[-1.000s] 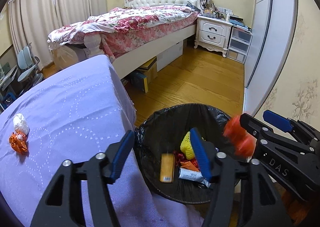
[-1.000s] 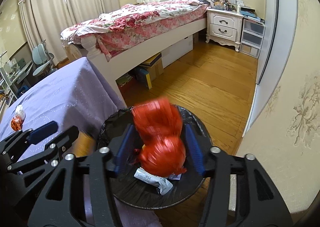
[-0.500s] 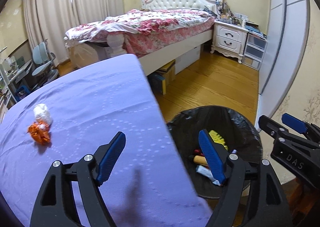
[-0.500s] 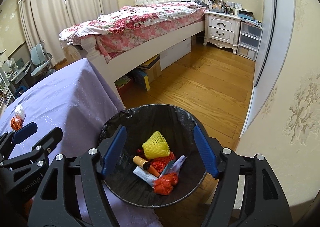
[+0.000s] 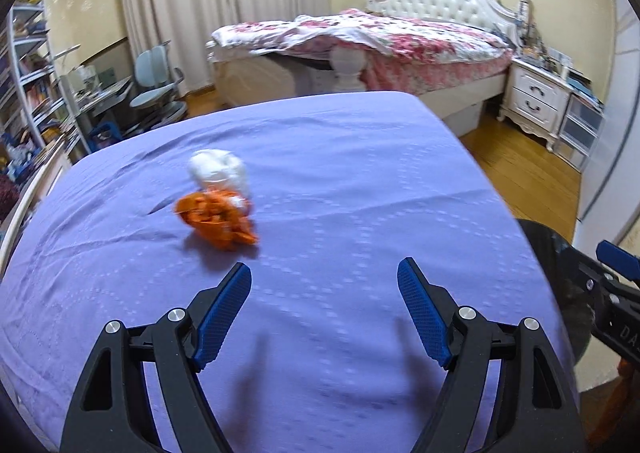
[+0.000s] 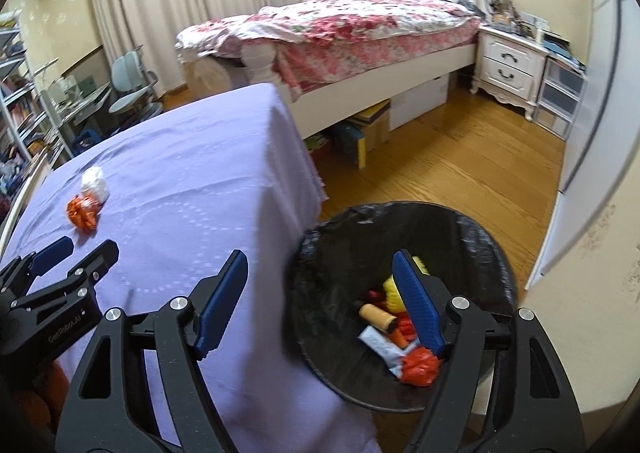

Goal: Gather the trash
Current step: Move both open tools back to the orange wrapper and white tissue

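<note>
Crinkling orange wrapper, smooth purple cloth

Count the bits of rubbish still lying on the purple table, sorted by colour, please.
Orange crumpled wrapper: 1
White crumpled wad: 1
Total on the purple table: 2

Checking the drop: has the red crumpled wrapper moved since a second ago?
Yes. It left the right gripper, whose jaws have just been opening and stand empty, and now lies in the black bin as the red crumpled wrapper.
</note>
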Available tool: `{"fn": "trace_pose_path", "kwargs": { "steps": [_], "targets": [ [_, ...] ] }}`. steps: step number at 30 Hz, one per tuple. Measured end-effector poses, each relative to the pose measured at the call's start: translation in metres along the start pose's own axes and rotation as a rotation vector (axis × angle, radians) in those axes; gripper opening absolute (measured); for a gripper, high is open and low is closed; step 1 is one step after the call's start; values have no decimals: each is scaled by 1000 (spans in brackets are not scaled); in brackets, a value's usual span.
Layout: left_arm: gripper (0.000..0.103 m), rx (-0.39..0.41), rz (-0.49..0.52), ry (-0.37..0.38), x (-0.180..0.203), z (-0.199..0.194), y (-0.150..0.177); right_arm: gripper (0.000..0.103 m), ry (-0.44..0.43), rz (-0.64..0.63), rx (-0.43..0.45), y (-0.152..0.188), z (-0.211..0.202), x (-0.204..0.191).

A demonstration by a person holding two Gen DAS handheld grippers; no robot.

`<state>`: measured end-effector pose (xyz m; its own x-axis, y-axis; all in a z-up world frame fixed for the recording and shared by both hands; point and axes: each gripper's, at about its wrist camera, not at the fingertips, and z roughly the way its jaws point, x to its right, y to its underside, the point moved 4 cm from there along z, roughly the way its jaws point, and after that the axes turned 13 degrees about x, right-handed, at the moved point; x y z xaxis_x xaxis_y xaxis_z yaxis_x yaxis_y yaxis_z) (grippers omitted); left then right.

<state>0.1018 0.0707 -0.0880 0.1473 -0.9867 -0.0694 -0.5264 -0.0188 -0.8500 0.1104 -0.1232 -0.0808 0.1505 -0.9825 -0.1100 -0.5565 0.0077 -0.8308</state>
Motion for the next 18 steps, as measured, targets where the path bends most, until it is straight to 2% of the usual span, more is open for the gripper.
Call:
{"fn": "trace_pose_path", "kwargs": {
  "steps": [10, 15, 18],
  "targets": [
    [76, -17, -58, -67, -42, 29, -11, 73, -57, -51, -49, -5, 29, -53],
    [76, -50, -91, -54, -57, 44, -11, 73, -73, -68, -60, -7, 37, -71],
    [64, -71, -114, -34, -63, 49, -11, 73, -82, -82, -70, -6, 41, -80]
  ]
}}
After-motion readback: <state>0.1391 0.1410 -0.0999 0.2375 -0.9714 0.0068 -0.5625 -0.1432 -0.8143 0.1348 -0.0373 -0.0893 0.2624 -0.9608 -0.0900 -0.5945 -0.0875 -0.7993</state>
